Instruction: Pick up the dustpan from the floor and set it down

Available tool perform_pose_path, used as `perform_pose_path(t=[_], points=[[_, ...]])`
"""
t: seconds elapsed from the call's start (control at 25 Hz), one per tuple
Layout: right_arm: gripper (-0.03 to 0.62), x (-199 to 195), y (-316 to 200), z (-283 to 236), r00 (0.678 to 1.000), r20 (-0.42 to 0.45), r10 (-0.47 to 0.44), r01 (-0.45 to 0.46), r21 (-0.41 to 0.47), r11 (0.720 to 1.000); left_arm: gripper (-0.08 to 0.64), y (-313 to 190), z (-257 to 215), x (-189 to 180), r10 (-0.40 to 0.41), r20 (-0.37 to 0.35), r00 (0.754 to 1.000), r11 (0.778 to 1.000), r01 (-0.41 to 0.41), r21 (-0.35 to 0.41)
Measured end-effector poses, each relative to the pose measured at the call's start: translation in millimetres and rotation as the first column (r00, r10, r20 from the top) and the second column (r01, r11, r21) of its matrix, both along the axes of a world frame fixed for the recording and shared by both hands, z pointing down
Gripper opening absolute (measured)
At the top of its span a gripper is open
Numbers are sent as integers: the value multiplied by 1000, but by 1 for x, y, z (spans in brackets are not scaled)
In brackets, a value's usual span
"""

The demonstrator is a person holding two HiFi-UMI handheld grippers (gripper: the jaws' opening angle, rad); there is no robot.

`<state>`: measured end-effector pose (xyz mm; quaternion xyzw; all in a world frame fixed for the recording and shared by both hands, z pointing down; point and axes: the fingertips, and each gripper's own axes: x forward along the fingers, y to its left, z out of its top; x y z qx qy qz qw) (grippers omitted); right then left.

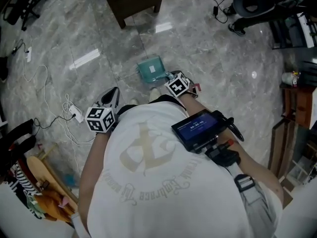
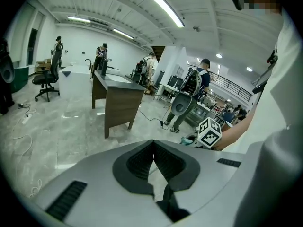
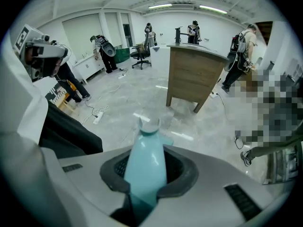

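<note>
The teal dustpan (image 1: 151, 69) hangs a little above the grey marble floor, just ahead of the person's feet. My right gripper (image 1: 167, 77) is shut on its handle. In the right gripper view the teal handle (image 3: 147, 167) fills the gap between the dark pads, and the pan's body (image 3: 150, 126) points away and down toward the floor. My left gripper (image 1: 112, 94) is held at the person's left side, apart from the dustpan. In the left gripper view my left gripper (image 2: 154, 148) has its pads meeting at the tips with nothing between them.
A wooden desk (image 1: 133, 1) stands on the floor beyond the dustpan. A power strip with white cables (image 1: 74, 114) lies at the left. An office chair (image 1: 257, 4) and wooden furniture (image 1: 297, 108) are at the right. Several people stand in the background.
</note>
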<state>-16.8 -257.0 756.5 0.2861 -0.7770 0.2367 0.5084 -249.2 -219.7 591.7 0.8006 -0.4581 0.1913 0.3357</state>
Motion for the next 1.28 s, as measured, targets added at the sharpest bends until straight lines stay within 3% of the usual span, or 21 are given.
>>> perform_pose_path(t=[0.28, 0.68, 1.0, 1.28], points=[[94, 8, -12, -26, 998, 6, 61, -61, 11, 998, 12, -23, 4, -14, 12, -46, 999, 1000, -12, 16], [94, 9, 24, -68, 994, -7, 111, -111, 43, 993, 12, -10, -3, 2, 135, -90, 987, 990, -132, 38], [94, 17, 84, -90, 973, 31, 227, -229, 79, 970, 12, 26, -5, 32, 274, -109, 955, 961, -269, 61], [94, 24, 83, -108, 956, 40, 291, -293, 83, 952, 12, 10, -8, 49, 347, -133, 928, 938, -344, 43]])
